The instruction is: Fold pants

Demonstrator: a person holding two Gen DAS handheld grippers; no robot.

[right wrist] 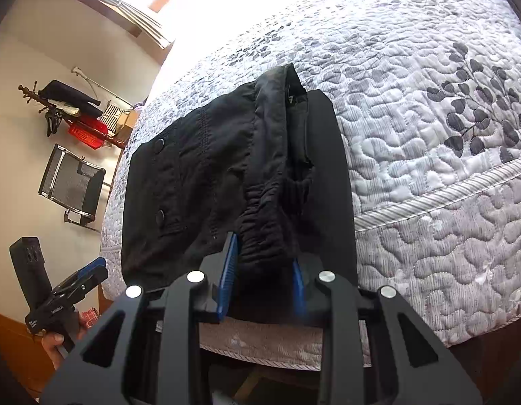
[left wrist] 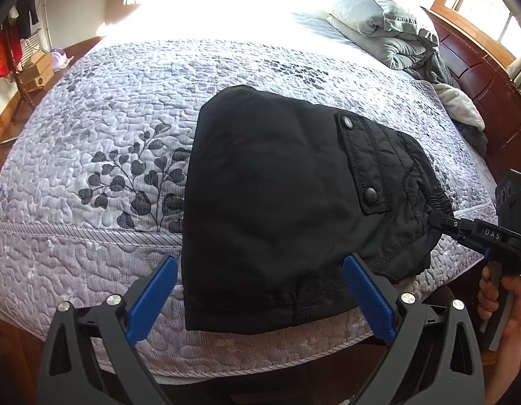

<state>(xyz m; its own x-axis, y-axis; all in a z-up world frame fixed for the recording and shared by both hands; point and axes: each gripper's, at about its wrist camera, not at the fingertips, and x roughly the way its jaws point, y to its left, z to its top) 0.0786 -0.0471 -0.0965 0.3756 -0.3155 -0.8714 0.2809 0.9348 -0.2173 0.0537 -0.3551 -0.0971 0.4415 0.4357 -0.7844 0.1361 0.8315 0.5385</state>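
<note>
Black pants lie folded into a compact bundle on the quilted bed, near its front edge. A snap pocket flap faces up. My left gripper is open, its blue pads straddling the bundle's near hem without gripping it. My right gripper is shut on the pants' elastic waistband at the bundle's end. The right gripper also shows in the left wrist view, clamped on the waistband. The left gripper shows in the right wrist view, held off the bed's side.
Folded grey bedding is piled at the head of the bed by the wooden headboard. A chair and a coat rack stand by the wall beyond the bed. Wood floor lies below the bed's edge.
</note>
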